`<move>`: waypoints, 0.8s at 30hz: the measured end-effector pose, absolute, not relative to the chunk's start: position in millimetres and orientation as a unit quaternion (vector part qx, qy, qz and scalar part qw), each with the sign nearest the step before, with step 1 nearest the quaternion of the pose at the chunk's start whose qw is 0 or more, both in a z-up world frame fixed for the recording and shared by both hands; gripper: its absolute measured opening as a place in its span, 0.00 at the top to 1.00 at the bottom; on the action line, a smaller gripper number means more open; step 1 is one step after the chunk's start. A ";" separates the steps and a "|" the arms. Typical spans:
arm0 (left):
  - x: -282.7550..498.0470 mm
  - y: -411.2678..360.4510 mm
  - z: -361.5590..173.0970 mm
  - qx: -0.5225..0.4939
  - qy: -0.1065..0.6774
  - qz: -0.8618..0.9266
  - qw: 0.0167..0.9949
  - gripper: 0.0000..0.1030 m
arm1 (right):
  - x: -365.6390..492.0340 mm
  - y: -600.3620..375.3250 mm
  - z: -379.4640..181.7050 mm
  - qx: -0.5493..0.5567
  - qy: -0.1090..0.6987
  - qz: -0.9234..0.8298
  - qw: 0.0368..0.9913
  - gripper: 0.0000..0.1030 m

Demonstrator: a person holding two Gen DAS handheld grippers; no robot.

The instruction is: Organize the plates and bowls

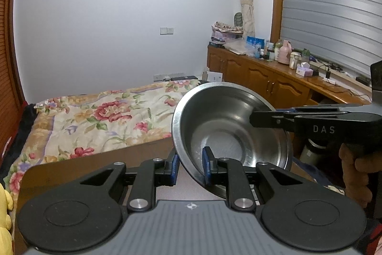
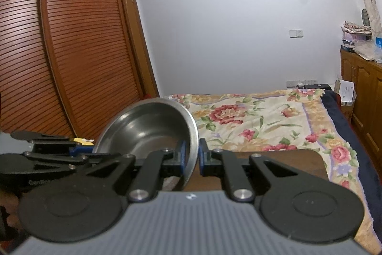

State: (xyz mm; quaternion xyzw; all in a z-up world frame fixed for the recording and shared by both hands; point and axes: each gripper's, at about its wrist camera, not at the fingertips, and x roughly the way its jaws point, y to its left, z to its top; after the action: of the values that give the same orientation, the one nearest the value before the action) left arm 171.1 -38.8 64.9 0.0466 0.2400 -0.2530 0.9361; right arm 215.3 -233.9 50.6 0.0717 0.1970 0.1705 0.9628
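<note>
A round stainless-steel bowl (image 1: 232,133) is held up in the air by both grippers at once, tilted so its open mouth faces partly toward the cameras, above a brown wooden tabletop (image 2: 286,164) with a bed under a floral quilt (image 2: 262,121) beyond it. The left gripper (image 1: 191,166) has its blue-padded fingers (image 1: 207,166) clamped on the bowl's near rim, one pad inside the wall and one outside. The right gripper (image 2: 191,155) grips the opposite side of the rim the same way, its fingers (image 2: 203,154) pinched tight on the thin steel edge; in the left wrist view it reaches in from the right, with the person's hand (image 1: 355,176) on its handle. So the bowl lies between the two grippers, straight ahead of each pair of fingers, with neither hand nearer than the other. The bowl is round, with no long axis to line up; what matters is that the two grips sit across the rim from each other, so any move to set it down or stack it probably needs both hands to travel together and level the tilt, or one grip could slip. No plates or other bowls are in view, so where it belongs cannot be told.
</note>
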 end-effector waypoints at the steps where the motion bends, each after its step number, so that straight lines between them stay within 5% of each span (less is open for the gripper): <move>1: 169.0 -38.4 62.9 0.049 0.241 -0.253 0.936 0.79 | 213.1 -232.7 49.2 0.071 0.198 0.172 0.962 0.88; 24: 122.1 -36.4 -13.1 0.029 0.304 -0.263 0.915 0.79 | 161.8 -228.5 -15.8 0.087 0.263 0.173 0.945 0.88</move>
State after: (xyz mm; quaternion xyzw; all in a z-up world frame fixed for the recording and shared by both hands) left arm 122.1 -36.4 -13.1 0.0292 0.3040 -0.2626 0.9153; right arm 161.8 -228.5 -15.8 0.0868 0.2625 0.1726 0.9454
